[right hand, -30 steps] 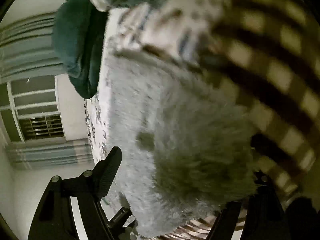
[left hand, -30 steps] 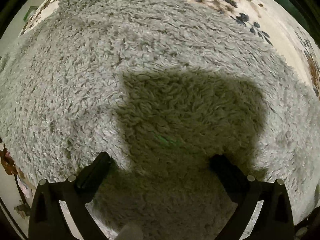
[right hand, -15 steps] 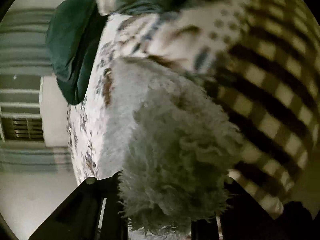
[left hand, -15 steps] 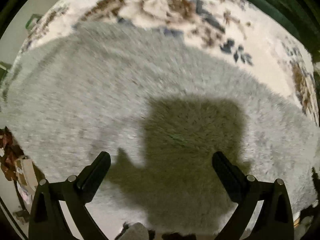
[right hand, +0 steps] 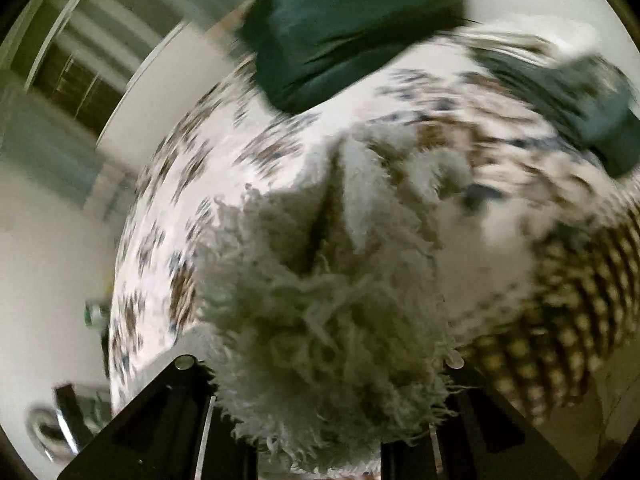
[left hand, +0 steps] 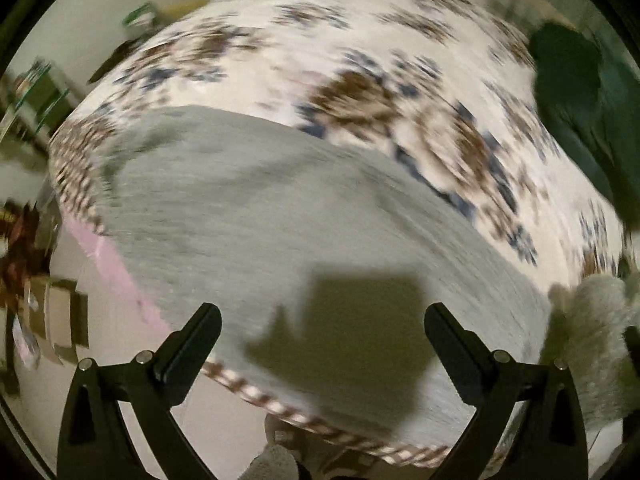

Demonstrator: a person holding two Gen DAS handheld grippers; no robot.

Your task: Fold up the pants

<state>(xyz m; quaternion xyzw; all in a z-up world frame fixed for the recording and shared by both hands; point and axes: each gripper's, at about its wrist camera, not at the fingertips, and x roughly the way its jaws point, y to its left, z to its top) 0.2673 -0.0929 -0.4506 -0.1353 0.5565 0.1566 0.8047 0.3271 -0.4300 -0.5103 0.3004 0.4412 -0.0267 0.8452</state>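
Both hands have risen since a second ago: the left view, then filled with grey fleece, now takes in the whole bed, and the right jaws, then wide around a fold of fleece, have closed on it. The pants [left hand: 280, 216], a shaggy grey fleece pair, lie spread across the near part of the bed [left hand: 360, 40], which wears a white cover with brown and blue flowers. A brown-and-white checked edge [left hand: 280, 404] runs under the pants' near border, though motion blur makes it hard to say whether it is a blanket or part of the bedding. The left gripper [left hand: 322, 340] hangs above the pants with its fingers wide apart and nothing between them; its shadow falls on the fleece just ahead. At the right edge of this view a tuft of the pants [left hand: 592, 320] stands lifted off the bed.

In the right view the right gripper [right hand: 320, 412] pinches a thick bunch of the pants [right hand: 320, 320] between narrow fingers, the pile spilling out over both of them. From that bunch the fabric trails down to the bed [right hand: 168, 200] in a raised ridge. A dark green pillow [right hand: 340, 20] lies at the far end of the bed, and a second dark cloth [right hand: 580, 100] sits to its right. The checked cloth [right hand: 560, 320] shows at the right.
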